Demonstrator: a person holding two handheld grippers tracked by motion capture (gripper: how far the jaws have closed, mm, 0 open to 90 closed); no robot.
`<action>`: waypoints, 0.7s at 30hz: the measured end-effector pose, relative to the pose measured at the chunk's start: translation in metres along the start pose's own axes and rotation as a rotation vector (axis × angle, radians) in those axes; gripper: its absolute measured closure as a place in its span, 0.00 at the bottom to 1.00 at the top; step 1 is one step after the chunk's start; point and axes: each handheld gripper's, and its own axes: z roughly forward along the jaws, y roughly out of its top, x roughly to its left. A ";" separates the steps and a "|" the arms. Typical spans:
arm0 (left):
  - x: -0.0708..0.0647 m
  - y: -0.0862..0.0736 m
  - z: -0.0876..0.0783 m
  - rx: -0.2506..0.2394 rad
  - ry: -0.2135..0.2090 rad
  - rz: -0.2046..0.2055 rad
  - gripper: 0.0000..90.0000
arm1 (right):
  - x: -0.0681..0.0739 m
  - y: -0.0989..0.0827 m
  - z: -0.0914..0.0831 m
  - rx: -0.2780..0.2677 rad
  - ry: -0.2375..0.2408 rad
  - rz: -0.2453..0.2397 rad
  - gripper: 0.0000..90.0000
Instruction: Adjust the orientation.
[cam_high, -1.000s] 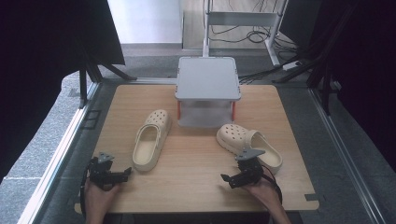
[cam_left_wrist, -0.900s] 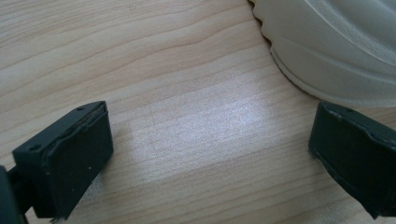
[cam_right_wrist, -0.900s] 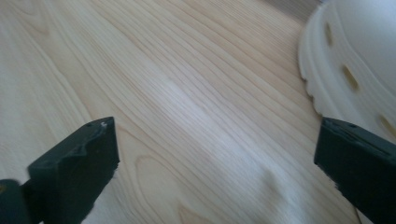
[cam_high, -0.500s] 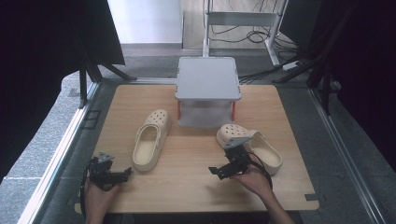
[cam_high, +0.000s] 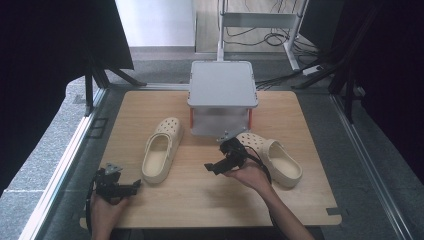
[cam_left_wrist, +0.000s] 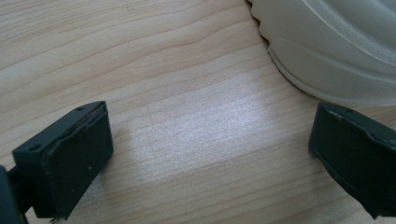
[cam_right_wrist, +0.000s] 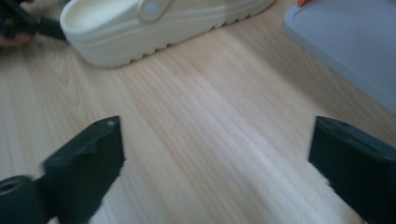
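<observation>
Where the wooden table (cam_high: 200, 200) meets its far edge, a grey box (cam_high: 221, 97) with a flat lid and orange clips at its corners stands in the middle. No writing or brand mark can be read on it or on anything else.

Two cream clogs lie in front of the box. The left clog (cam_high: 161, 149) sits toe away from the person, just off the box's near left corner. The right clog (cam_high: 275, 157) lies angled, toe toward the box, partly behind the right hand (cam_high: 248, 175).

The right gripper (cam_high: 215, 167) hangs over bare wood between the two clogs, pointing left; its jaws stand wide apart with nothing between them, and its own view shows the left clog (cam_right_wrist: 154, 23) and the box's edge (cam_right_wrist: 345, 42) ahead.

The left gripper (cam_high: 129, 187) rests at the near left corner, just beside the left clog's heel (cam_left_wrist: 336, 46), jaws likewise spread and empty.
</observation>
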 end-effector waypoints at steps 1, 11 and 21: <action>0.000 0.000 0.000 0.002 0.000 0.002 0.00 | 0.000 0.000 0.000 0.000 0.000 0.000 0.09; 0.000 0.000 0.000 -0.001 -0.004 0.005 0.00 | -0.002 0.039 0.025 -0.016 0.023 0.019 0.19; 0.000 0.000 0.000 -0.001 -0.006 0.002 0.00 | 0.002 0.071 0.049 -0.024 0.023 -0.005 0.24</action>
